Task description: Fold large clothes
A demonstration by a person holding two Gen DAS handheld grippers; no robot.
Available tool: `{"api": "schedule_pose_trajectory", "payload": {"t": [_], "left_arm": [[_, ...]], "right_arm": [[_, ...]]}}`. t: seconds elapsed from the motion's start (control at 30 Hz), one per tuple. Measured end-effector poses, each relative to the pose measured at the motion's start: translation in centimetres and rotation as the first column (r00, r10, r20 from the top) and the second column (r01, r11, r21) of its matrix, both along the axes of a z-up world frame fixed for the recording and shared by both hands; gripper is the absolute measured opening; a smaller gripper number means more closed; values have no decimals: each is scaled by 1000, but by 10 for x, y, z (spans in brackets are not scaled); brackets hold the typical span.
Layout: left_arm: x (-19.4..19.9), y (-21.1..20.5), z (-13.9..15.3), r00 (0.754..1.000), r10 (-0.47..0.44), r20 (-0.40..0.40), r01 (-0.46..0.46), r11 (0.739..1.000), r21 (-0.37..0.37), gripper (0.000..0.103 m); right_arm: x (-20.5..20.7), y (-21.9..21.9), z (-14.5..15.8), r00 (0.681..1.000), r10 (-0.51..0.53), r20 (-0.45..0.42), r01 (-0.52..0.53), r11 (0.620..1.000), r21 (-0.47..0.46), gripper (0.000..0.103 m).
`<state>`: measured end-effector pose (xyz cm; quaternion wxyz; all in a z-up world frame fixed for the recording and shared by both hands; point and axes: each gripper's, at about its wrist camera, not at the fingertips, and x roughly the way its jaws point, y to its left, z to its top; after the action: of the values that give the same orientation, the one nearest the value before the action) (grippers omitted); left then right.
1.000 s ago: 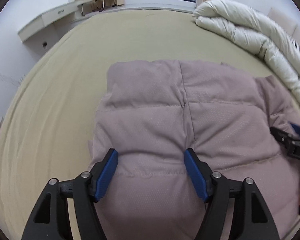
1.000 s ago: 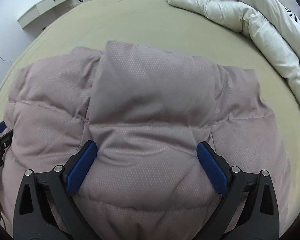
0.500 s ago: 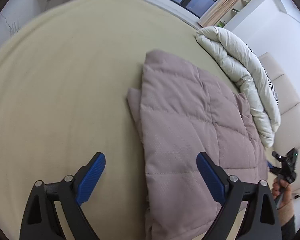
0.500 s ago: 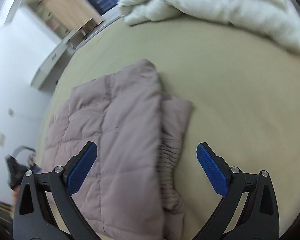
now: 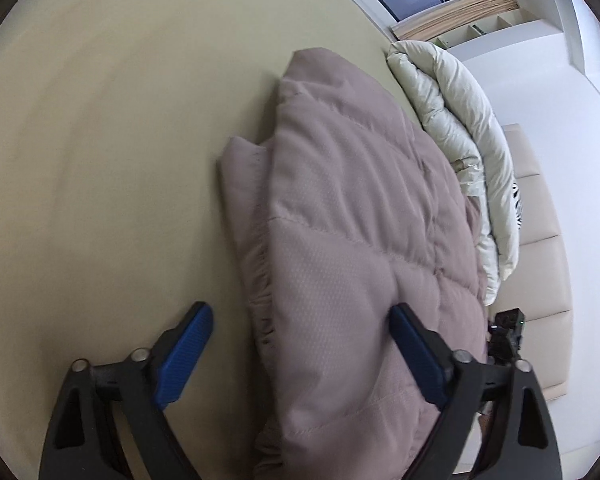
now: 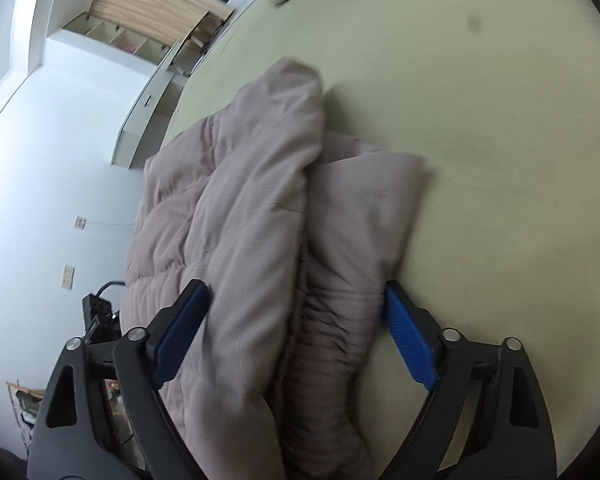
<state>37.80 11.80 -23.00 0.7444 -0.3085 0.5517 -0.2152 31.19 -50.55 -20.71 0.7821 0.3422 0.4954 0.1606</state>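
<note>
Left wrist view: puffy mauve quilted jacket (image 5: pixel 352 248) lies folded; both hand-held grippers gape, closing, gripping nothing.

A folded jacket (image 5: pixel 352 248) lies on the bed (image 5: pixel 112 152). In the left wrist view its edge sits between the fingers (image 5: pixel 186 354), bare bed beyond the left one. A rolled duvet (image 5: pixel 456 128) lies ahead, right of the jacket, against the headboard (image 5: pixel 540 248).

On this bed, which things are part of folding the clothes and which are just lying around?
Part of the job:
- mauve puffer jacket, partly folded
- left gripper
- right gripper

Just lying about:
- cream duvet, bundled beside the jacket
- padded headboard
- wall shelf
</note>
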Motion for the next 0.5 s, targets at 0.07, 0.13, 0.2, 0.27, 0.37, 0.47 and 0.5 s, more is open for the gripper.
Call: {"api": "schedule_pose_trajectory", "payload": {"t": [0.07,0.13,0.2,0.27,0.37,0.47,0.5], "left_arm": [[8,-10,-5,1000,-9,-29,8,999,-38,76],[14,-23,-8,999,-28,-34,27,1000,-15,74],[16,-28,-8,999,-31,-41,31,999,-8,68],[15,-29,-8,999,-34,-37,34,999,-7,61],[11,-30,-2,999,-41,-17,41,999,1,48],[4,-32,12,999,-52,5,52,998,40,42],[2,-34,17,998,-56,13,55,997,52,40]], "right_arm": [[12,11,-7,999,43,-32,-44,998,-43,88],[19,11,-12,996,58,-61,-60,998,-30,88],[21,11,-11,994,77,-72,-79,997,-26,88],[24,20,-8,991,106,-76,-110,992,-57,88],[21,35,0,989,127,-76,-137,981,-134,76],[9,45,19,990,132,-47,-139,970,-198,55],[5,51,28,990,134,-37,-139,965,-224,52]]}}
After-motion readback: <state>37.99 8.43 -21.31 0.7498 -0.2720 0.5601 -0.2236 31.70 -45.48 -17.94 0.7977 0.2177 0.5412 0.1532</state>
